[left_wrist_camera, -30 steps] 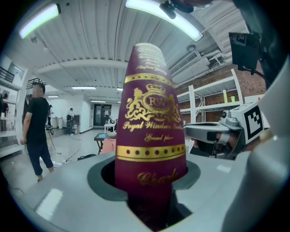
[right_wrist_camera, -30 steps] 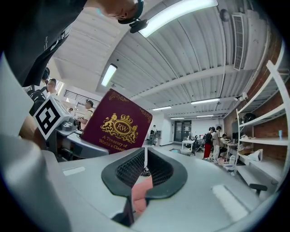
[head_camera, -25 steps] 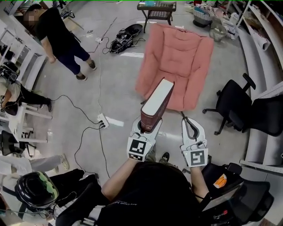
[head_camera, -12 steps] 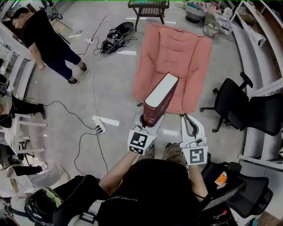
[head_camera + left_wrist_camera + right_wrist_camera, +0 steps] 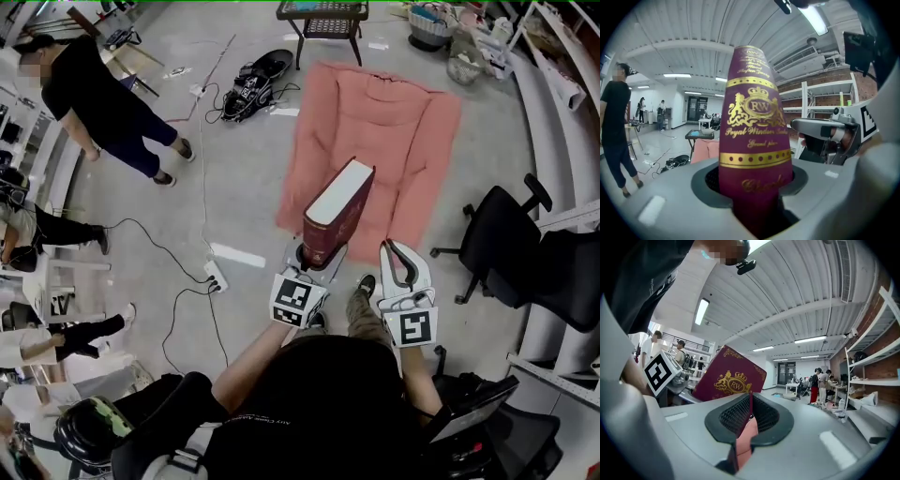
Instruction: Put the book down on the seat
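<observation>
A thick maroon book with gold lettering stands on end in my left gripper, which is shut on its lower end; its spine fills the left gripper view. In the head view the book's top overlaps the near edge of the pink padded seat, which lies spread on the floor ahead. My right gripper hovers just right of the book, shut and empty. In the right gripper view the book's cover shows to the left, and pink shows through the slit between my right gripper's jaws.
A black office chair stands right of the seat, by shelving along the right wall. A small dark table is beyond the seat and a black bag to its left. Cables and a power strip cross the floor. A person stands at far left.
Both grippers and the book have advanced toward the pink seat, which now lies closer beneath the book's top. The standing person at left has shifted a little.
</observation>
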